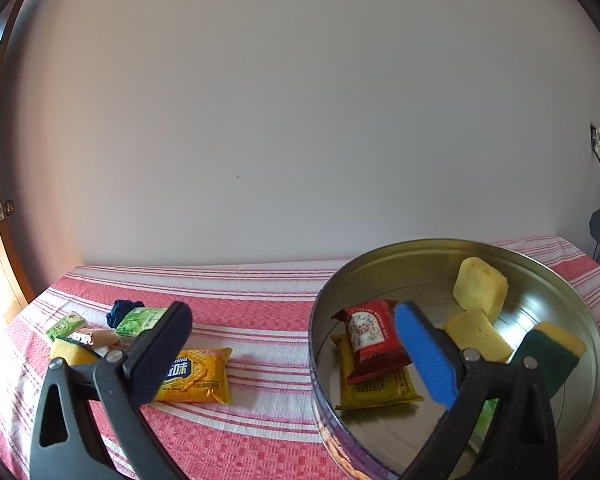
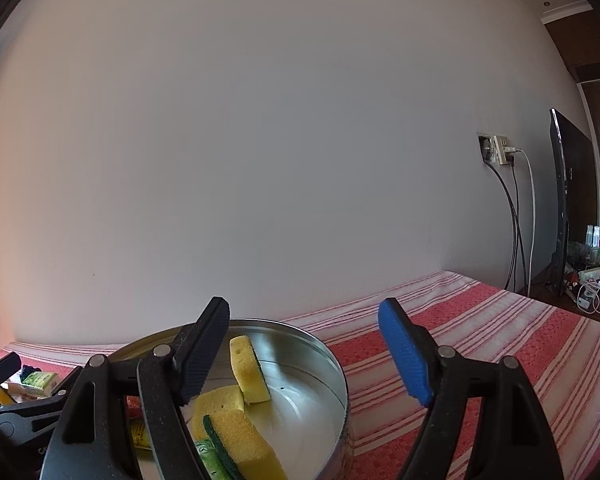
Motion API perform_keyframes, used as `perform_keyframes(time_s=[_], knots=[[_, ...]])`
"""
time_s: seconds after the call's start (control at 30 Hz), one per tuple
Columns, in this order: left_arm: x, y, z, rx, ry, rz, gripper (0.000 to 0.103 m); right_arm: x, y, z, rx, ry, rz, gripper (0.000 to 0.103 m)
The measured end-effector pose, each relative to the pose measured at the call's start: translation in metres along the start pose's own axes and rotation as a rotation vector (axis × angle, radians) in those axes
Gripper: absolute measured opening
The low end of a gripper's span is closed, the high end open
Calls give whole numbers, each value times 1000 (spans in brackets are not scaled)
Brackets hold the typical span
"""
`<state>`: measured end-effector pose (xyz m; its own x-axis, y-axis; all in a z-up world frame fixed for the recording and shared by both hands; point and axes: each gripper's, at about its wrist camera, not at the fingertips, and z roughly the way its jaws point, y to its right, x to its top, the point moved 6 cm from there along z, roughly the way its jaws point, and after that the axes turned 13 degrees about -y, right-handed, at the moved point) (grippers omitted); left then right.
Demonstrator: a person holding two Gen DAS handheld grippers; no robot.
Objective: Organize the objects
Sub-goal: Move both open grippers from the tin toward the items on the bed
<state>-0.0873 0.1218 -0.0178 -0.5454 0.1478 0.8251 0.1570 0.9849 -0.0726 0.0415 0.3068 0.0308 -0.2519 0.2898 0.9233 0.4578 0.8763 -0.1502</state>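
My left gripper [image 1: 292, 356] is open wide above the striped cloth, with nothing between its fingers. Its blue finger [image 1: 424, 356] hangs over the round metal tin [image 1: 320, 320]. The black finger [image 1: 160, 356] is over a yellow cracker packet [image 1: 198, 376]. The tin holds a red snack packet [image 1: 374, 336], a yellow packet [image 1: 376, 392], two yellow sponges [image 1: 480, 288] and a green-backed sponge [image 1: 552, 352]. My right gripper [image 2: 304, 356] is open and empty over the tin [image 2: 332, 352], with its black finger above the sponges [image 2: 250, 368].
At the left of the cloth lie green tissue packs [image 1: 140, 320], a dark blue bundle [image 1: 124, 308], a sponge [image 1: 70, 350] and a small wrapper [image 1: 96, 336]. The wall stands just behind the table. A wall socket with cables [image 2: 500, 152] and a monitor [image 2: 568, 200] are at the right.
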Motion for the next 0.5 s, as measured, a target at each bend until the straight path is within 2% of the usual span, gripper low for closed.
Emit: perform_keyframes(time_s=[0.5], knots=[[-5, -15, -6, -22, -4, -54, 102, -1, -13, -6, -7, -6, 0, 79]])
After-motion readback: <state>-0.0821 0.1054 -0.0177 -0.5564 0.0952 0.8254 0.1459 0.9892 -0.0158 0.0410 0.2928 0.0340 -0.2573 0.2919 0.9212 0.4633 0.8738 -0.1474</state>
